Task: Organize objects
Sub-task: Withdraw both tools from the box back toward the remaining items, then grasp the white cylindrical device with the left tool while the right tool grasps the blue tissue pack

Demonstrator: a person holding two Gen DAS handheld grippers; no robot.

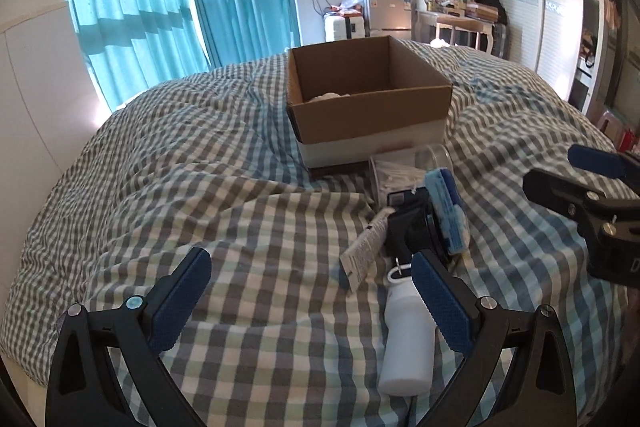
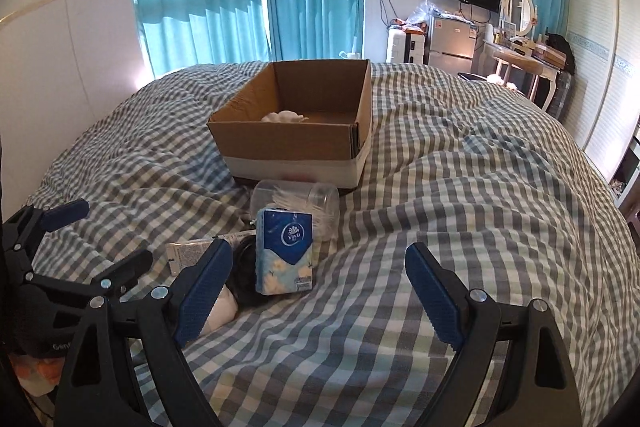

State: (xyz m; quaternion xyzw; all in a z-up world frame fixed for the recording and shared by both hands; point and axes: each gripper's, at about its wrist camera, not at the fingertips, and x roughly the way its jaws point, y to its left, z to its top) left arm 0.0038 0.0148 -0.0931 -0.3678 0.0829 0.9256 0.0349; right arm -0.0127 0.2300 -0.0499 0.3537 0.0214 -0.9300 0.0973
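A: Fingers status? Left gripper [image 1: 310, 275] is spread wide, nothing between the pads. Right gripper [image 2: 320, 275] same: wide apart, empty.

B: Where's the stuff?

A: All on the bed [image 2: 460, 211], checked grey-white cover. Cluster just in front of the cardboard box [image 2: 296, 123]: tissue pack [image 2: 285, 251], blue top with a white logo, pale floral bottom, standing upright. Behind it a clear jar [image 2: 298, 205] of cotton swabs lying on its side, touching the box base.

B: Rest of the pile?

A: White bottle [image 1: 408, 339] lying flat, touching the left gripper's right finger. A flat tube [image 1: 364, 251] with printed text beside a black item [image 1: 408, 227]; can't identify that one. Box is open-topped, with something white [image 2: 282, 116] inside.
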